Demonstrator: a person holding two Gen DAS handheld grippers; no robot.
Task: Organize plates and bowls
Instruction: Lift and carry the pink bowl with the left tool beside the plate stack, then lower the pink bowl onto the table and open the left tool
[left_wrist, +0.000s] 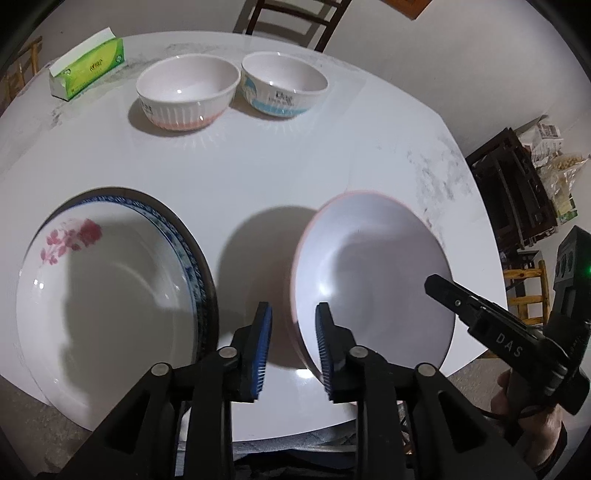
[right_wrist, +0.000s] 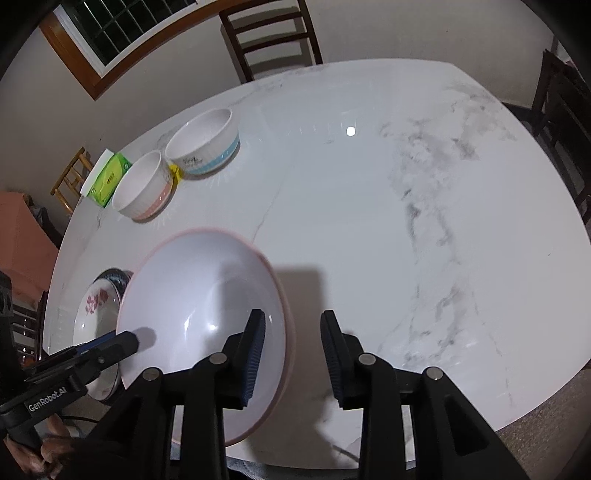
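Fig.: pink-rimmed plate (left_wrist: 373, 273) near table (left_wrist: 295, 177) front edge, straddled by left gripper (left_wrist: 293, 347) and right gripper (right_wrist: 291, 354), both w/ jaws slack, not pinching. Close squarely on rim before lifting toward flowered plate stack (left_wrist: 110, 288), front-left.

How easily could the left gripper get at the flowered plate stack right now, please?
Probably yes: the stack of plates lies just beside the left gripper, its jaws open, with bare table between. The pink-rimmed bowl sits on its other side.
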